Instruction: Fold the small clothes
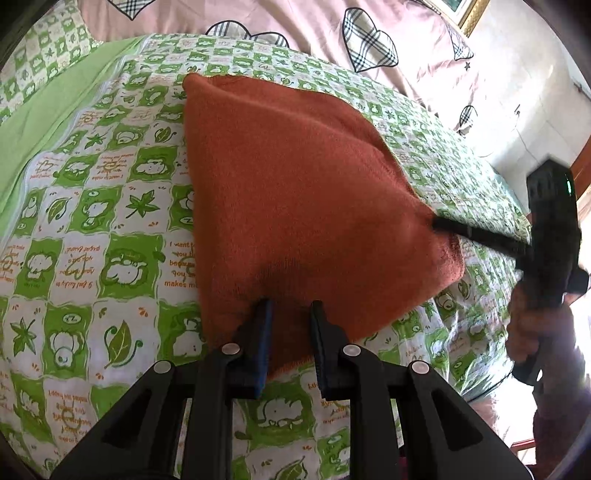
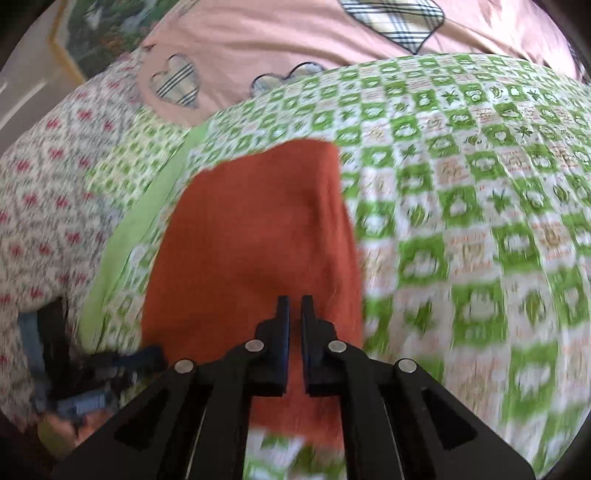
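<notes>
Rust-orange knit garment lies mid-frame in the left wrist view on the green-and-white checked quilt. It looks already folded into a rough rectangle, with one corner at upper centre.

Left gripper: jaws a narrow gap apart over the garment's near edge, knit showing between them. I can't tell whether the pads pinch it or just straddle it.

Right gripper: in the left view its thin black tip sits at the garment's right corner, fabric bunched there. In its own view, right gripper has its jaws practically together with only a slit between. No clear fold of cloth is visible inside, so I can't confirm a hold. That frame is blurred.

My read of the step: taking the right-hand edge across for the next fold.
- Confirm both knit layers are in the pinch before lifting.
- Keep the left side pinned as anchor.
- Carry low, edge to edge.
- The knit is thick and slack, so expect sag.
- Pink heart-print bedding is along the top, well clear.
</notes>
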Tool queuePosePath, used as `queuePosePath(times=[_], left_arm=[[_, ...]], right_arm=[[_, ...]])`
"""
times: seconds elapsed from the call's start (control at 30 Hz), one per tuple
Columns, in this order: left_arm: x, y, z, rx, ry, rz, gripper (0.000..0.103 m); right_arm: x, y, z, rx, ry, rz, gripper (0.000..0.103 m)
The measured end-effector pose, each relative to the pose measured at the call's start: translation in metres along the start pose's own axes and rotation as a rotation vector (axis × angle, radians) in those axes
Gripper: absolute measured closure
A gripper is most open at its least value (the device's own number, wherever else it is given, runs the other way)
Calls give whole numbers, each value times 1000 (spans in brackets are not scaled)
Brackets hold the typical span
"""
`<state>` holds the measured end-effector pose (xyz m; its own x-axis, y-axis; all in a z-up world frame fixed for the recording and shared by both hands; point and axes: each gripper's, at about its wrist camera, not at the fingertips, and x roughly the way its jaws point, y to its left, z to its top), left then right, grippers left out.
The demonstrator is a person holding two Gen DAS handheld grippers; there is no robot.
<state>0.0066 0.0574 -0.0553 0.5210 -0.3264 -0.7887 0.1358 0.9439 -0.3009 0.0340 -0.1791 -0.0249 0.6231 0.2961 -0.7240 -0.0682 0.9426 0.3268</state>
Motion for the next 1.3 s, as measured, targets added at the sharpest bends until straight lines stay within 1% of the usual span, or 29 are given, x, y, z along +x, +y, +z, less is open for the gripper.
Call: queuePosePath(times=[0.07, 0.1, 0.17, 0.3, 0.4, 0.53, 0.6, 0.7, 0.77, 0.83, 0.93, 1.17, 1.27, 1.3], left_arm=[[-2, -1, -3, 7, -1, 9, 83], [-2, -1, -4, 13, -1, 15, 83], [0, -6, -8, 32, -6, 47, 83], [0, -16, -13, 76, -19, 110, 83], [-2, -15, -16, 84, -22, 119, 83], [-9, -8, -19, 52, -17, 92, 82], [-16, -7, -23, 45, -14, 85, 79], [-25, -10, -31, 61, -11, 112, 74], [-30, -12, -38, 68, -11, 135, 66], [-35, -12, -43, 63, -18, 161, 62], [-43, -11, -47, 53, -31, 168, 62], [-57, -9, -53, 46, -57, 200, 55], [-59, -7, -53, 32, -63, 198, 51], [-60, -7, -53, 26, -66, 196, 51]], right_arm=[[6, 0, -22, -55, 56, -81, 97], [12, -5, -31, -71, 69, -107, 97], [12, -8, -40, -83, 25, -101, 97], [12, -5, -41, -111, 27, -136, 97], [9, -9, -42, -96, 23, -122, 97], [-1, -6, -47, -85, 25, -141, 97], [-7, -6, -48, -68, 28, -142, 97], [-19, -5, -52, -50, 33, -151, 97], [-26, -3, -55, -47, 36, -161, 96], [-33, 0, -60, -41, 44, -148, 96], [-40, 9, -67, -52, 41, -130, 96], [-46, 29, -73, -74, 40, -81, 96], [-48, 33, -73, -65, 33, -52, 95], [-49, 33, -71, -60, 25, -49, 94]])
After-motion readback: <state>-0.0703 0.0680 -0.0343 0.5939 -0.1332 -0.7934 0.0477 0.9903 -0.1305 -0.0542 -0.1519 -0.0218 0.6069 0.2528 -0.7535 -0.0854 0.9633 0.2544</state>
